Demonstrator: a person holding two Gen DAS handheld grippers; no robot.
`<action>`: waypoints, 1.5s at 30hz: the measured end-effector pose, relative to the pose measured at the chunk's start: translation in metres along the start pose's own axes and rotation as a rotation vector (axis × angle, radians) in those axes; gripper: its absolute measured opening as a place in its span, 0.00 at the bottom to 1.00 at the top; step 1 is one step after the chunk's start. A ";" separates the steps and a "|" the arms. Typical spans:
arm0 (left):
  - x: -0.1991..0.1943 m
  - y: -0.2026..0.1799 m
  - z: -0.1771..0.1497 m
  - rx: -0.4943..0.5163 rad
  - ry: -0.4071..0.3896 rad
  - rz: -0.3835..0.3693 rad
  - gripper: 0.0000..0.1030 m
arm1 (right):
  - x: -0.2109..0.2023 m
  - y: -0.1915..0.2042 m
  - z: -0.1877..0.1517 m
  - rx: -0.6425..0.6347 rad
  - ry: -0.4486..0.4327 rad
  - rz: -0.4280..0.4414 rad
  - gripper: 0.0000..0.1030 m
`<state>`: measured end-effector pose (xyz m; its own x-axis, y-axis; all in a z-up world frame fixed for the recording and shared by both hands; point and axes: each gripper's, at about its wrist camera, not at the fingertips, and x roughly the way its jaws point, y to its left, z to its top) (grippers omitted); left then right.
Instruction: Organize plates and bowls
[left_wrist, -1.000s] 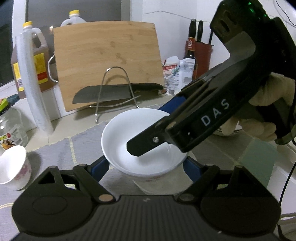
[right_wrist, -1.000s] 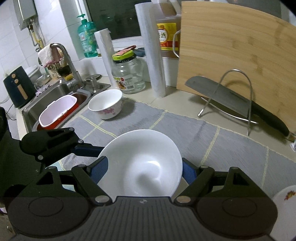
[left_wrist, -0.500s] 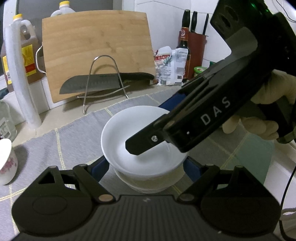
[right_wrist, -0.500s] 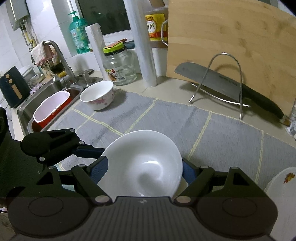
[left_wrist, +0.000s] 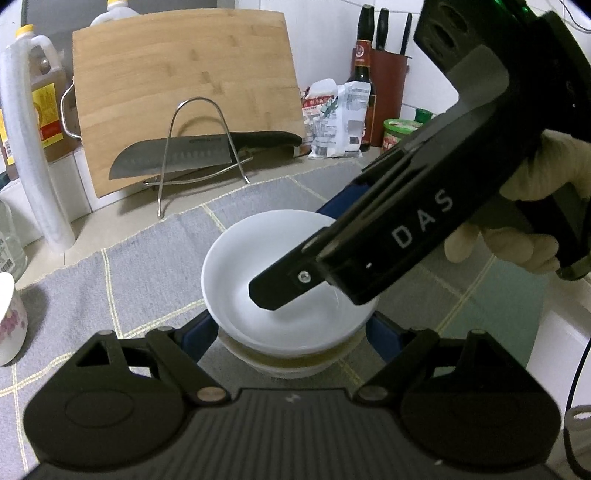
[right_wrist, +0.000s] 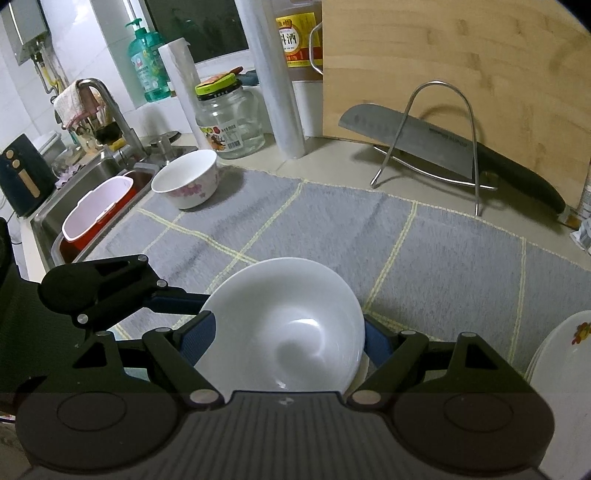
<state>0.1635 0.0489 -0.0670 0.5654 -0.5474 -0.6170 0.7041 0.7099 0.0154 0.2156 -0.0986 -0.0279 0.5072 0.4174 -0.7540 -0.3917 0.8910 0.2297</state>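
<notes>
Right gripper (right_wrist: 286, 336) clamps white bowl (right_wrist: 284, 328) by its rim, nested in lower bowl (left_wrist: 288, 360) which left gripper (left_wrist: 291, 332) grips. Right gripper body reads "DAS".

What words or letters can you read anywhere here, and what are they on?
"DAS": white letters on the right claw's black body.
Oil bottle yellow label: print too blurred to read.
Glass jar label: too small.
Snack bags: too blurred.
Knife blade marking: unreadable.
</notes>
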 end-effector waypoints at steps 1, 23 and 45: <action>0.000 0.000 0.000 0.001 0.001 0.001 0.84 | 0.000 -0.001 0.000 0.001 0.001 0.001 0.85; 0.002 -0.001 -0.001 0.017 0.013 0.014 0.85 | 0.008 -0.001 -0.002 0.004 0.014 0.008 0.88; -0.027 0.027 -0.008 -0.031 -0.085 0.008 0.93 | -0.004 0.015 -0.001 -0.005 -0.058 -0.085 1.00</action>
<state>0.1643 0.0862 -0.0561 0.6066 -0.5762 -0.5478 0.6862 0.7274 -0.0052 0.2070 -0.0868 -0.0215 0.5824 0.3501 -0.7336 -0.3492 0.9227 0.1632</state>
